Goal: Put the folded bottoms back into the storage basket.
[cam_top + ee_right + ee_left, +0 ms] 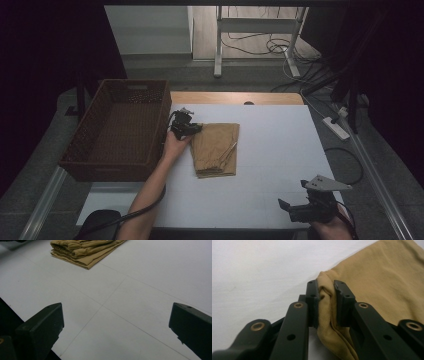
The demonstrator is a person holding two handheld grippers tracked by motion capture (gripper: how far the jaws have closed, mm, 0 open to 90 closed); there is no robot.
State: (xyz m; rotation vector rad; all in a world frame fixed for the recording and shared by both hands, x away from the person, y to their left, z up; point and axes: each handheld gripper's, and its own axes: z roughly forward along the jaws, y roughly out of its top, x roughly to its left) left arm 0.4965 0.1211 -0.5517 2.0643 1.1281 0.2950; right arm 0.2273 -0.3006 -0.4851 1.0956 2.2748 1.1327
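Centrally on the white desk (280,150) lies a folded tan garment (216,148), just beside a brown wicker basket (120,127). Its basket-side edge is pinched between the jaws of the left tool (326,303). Well apart from the garment, the right tool (116,325) hovers with jaws spread wide, gripping nothing.

Dim room. White-topped table (280,165), wooden edge at far side. Grey floor (165,70) beyond; white desk frame (218,45), tangled cables (275,47), power strip (336,127) at right.
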